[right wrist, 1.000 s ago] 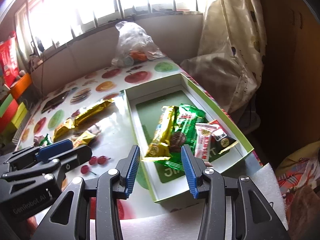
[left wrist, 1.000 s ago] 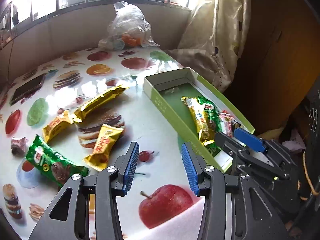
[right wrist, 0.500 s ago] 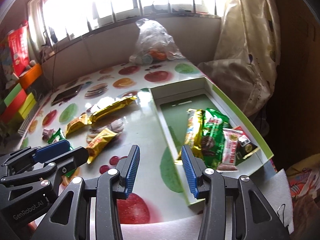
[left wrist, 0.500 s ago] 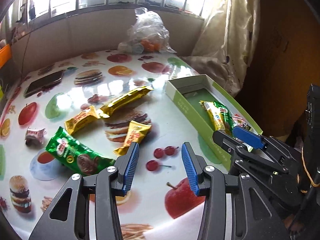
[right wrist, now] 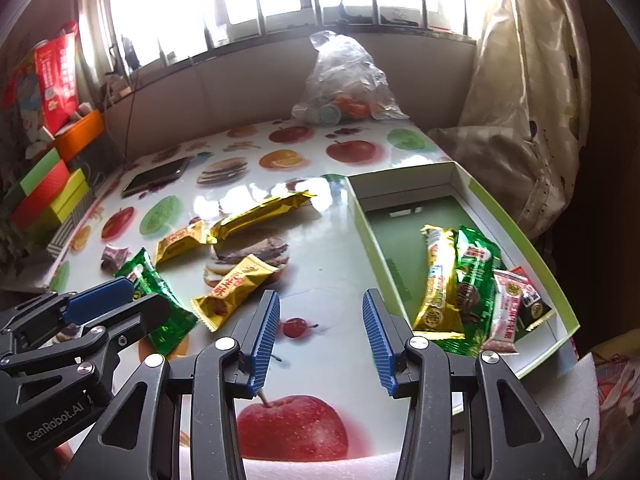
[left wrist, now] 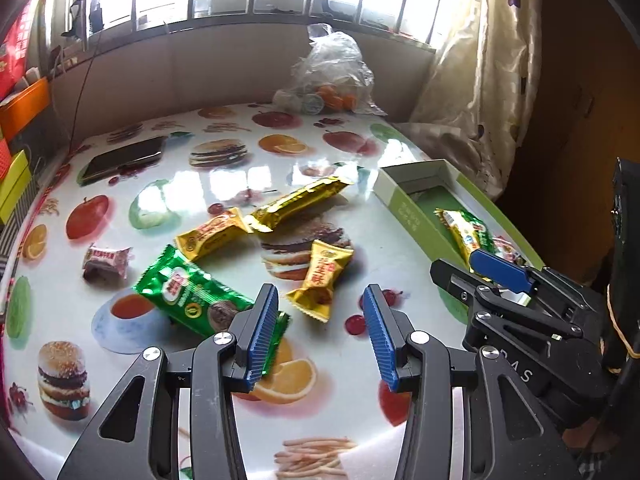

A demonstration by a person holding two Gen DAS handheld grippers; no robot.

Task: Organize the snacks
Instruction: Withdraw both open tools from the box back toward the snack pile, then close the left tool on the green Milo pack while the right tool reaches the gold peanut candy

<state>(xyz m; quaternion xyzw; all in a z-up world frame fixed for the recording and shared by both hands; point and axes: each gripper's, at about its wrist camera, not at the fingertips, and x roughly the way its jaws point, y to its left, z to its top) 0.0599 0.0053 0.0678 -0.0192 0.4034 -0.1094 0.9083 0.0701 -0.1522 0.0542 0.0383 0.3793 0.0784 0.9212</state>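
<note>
Loose snacks lie on the fruit-print table: a green packet, a small gold packet, a second gold packet, a long gold bar and a small pink-wrapped sweet. A green-and-white box on the right holds several snacks, among them a gold bar and a green packet. My left gripper is open and empty, just short of the green and small gold packets. My right gripper is open and empty over the table left of the box.
A phone lies at the far left of the table. A clear plastic bag of items stands at the back against the wall. Coloured boxes are stacked off the left edge. A curtain hangs at the right.
Both grippers have swung left, away from the box and toward the loose snacks. Both stay open and empty. Nothing on the table has moved.
</note>
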